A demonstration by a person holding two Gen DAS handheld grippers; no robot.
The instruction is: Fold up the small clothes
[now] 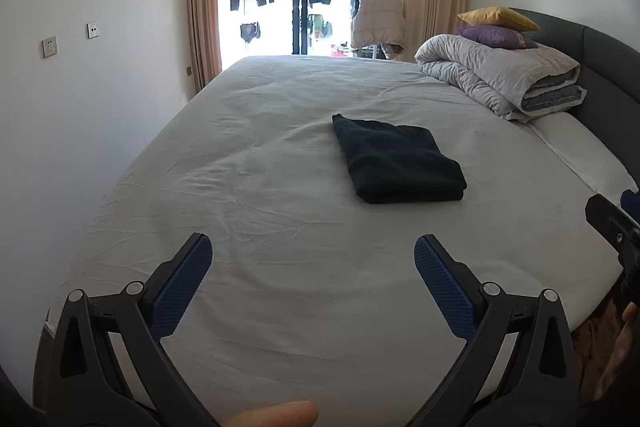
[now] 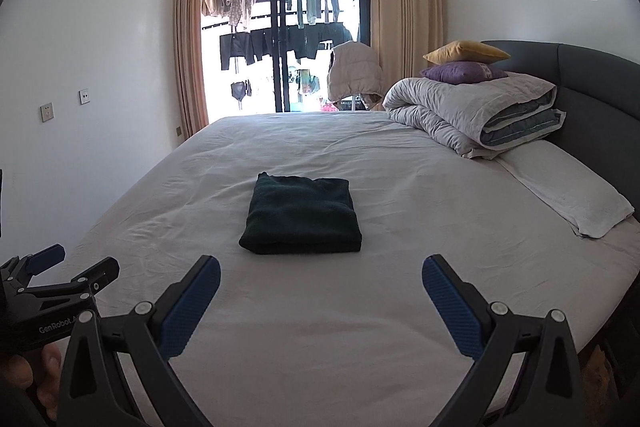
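Observation:
A dark garment (image 1: 398, 159) lies folded into a neat rectangle in the middle of the white bed sheet (image 1: 260, 187). It also shows in the right wrist view (image 2: 302, 215). My left gripper (image 1: 313, 251) is open and empty, held above the sheet well short of the garment. My right gripper (image 2: 321, 273) is open and empty, just in front of the garment's near edge. The left gripper also shows at the left of the right wrist view (image 2: 74, 263), and part of the right gripper shows at the right edge of the left wrist view (image 1: 612, 227).
A rolled grey duvet (image 2: 472, 115) with a purple pillow (image 2: 460, 71) and a yellow pillow (image 2: 466, 51) lies at the headboard (image 2: 592, 83). A white pillow (image 2: 568, 187) lies beside it. A wall stands left of the bed; a glass door with hanging laundry (image 2: 280, 23) is beyond.

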